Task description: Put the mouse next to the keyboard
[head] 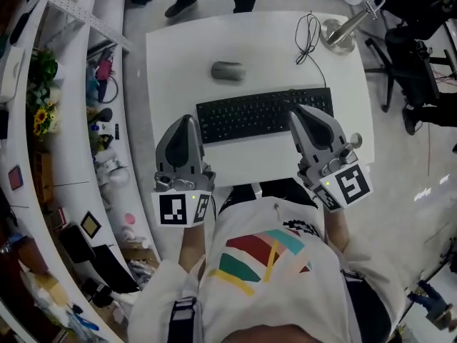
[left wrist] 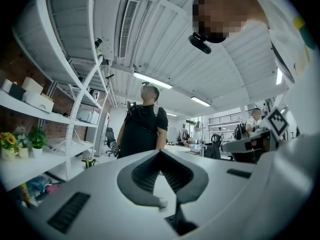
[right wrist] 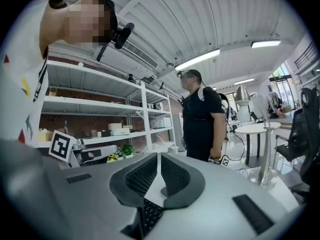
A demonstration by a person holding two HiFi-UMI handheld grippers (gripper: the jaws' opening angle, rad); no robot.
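The grey mouse point(head: 228, 71) lies on the white table point(head: 171, 63), beyond the black keyboard point(head: 264, 113) and apart from it. My left gripper point(head: 187, 120) hovers level over the table's near left part, just left of the keyboard's end, jaws shut and empty. My right gripper point(head: 298, 110) is over the keyboard's right part, also shut with nothing in it. In the left gripper view the left gripper point(left wrist: 160, 151) has its jaws meeting at the tip. In the right gripper view the right gripper point(right wrist: 159, 154) is shut, with keyboard keys point(right wrist: 147, 211) showing below it.
A black cable point(head: 308, 38) loops at the table's far right beside a round lamp base point(head: 339, 34). A person in black point(right wrist: 200, 119) stands beyond the far edge. Cluttered white shelves point(head: 71, 120) run along the left; an office chair point(head: 407, 70) stands at the right.
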